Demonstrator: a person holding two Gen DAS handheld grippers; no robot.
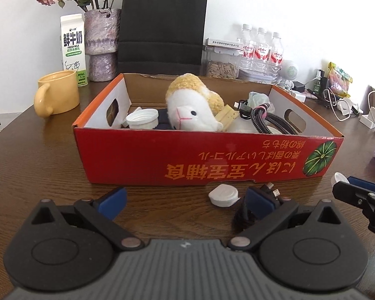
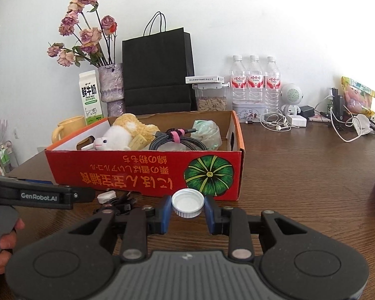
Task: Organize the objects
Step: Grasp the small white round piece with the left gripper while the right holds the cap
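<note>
Left wrist view: left gripper (image 1: pixel 185 201) spread wide, nothing between pads, low over table (image 1: pixel 50 175). White round case (image 1: pixel 223 195) on table just ahead, black cable bundle (image 1: pixel 245 215) beside right pad. Red box (image 1: pixel 207 160) behind, plush sheep (image 1: pixel 192 110) inside.

Right wrist view: right gripper (image 2: pixel 187 212) clamped on white cap (image 2: pixel 188 202), just in front of red box (image 2: pixel 147 172) wall. Left gripper (image 2: pixel 42 196) at left edge.

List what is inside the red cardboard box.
Inside the red cardboard box: a plush sheep, a white jar lid, a wooden piece, bundled braided cables and a crumpled plastic bag. Whatever lies beneath them is hidden.
</note>
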